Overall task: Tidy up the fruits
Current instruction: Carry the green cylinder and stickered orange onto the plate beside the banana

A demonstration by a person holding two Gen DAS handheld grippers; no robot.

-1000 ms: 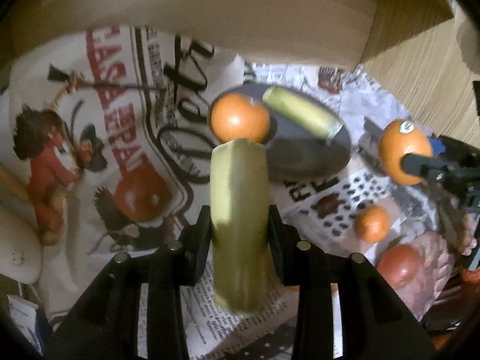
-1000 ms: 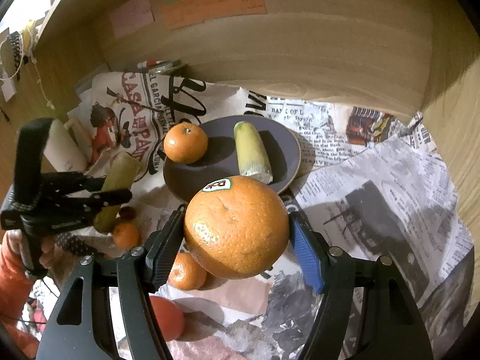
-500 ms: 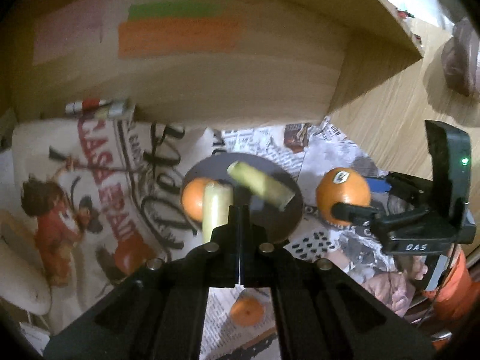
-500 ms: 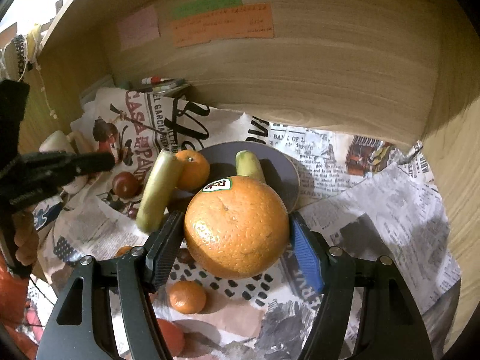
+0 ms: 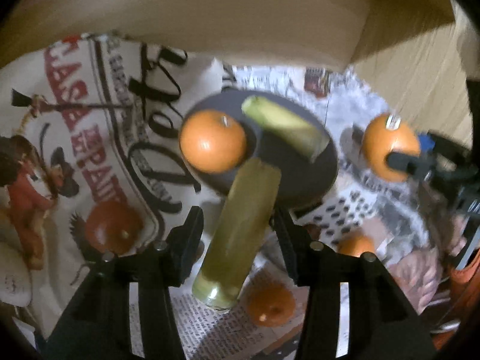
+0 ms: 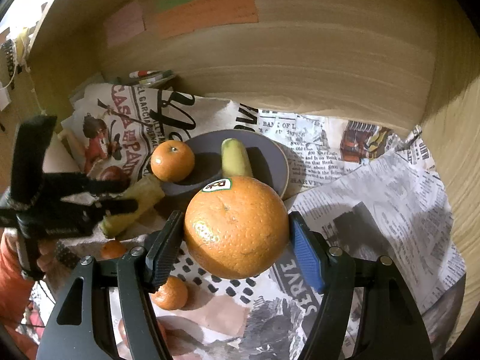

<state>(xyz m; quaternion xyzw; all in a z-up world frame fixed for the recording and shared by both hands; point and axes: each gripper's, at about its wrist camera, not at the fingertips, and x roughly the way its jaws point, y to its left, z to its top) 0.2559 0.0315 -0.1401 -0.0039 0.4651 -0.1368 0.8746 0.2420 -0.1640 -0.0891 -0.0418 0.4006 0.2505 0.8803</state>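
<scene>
While the left gripper [image 5: 238, 225] carries a long yellow-green banana piece [image 5: 240, 234], its black jaws look spread a little wider than the fruit, and blur keeps me from telling whether the pads press on it. That piece is tilted, its cut upper end leaning over the near rim of the grey plate [image 5: 306, 177] and its lower end hanging over the newspaper [image 5: 210, 327]. Farther left lies a printed paper bag [image 5: 90, 126] with red lettering and a cartoon figure, and a dark red fruit [image 5: 112, 228] rests on it.

On the plate sits a small tangerine [image 5: 213, 141] at the left edge, smooth and bright orange with a pale stem dot. Just beside it, to the right, a second banana piece [image 5: 285, 127] lies slantwise across the plate, pale green-yellow with a flat cut end.

Two more small tangerines lie on the paper below the plate, one [image 5: 271, 303] near the held banana's lower end and one [image 5: 357, 244] farther right.

At the right, the right gripper [image 6: 237, 240] is clamped on a large orange [image 6: 237, 228], one black pad and one blue pad pressing its sides. Its skin is pebbled and glossy, and a white oval sticker [image 6: 217, 184] sits on top. It hangs above the newspaper, just in front of the plate's near edge.
</scene>
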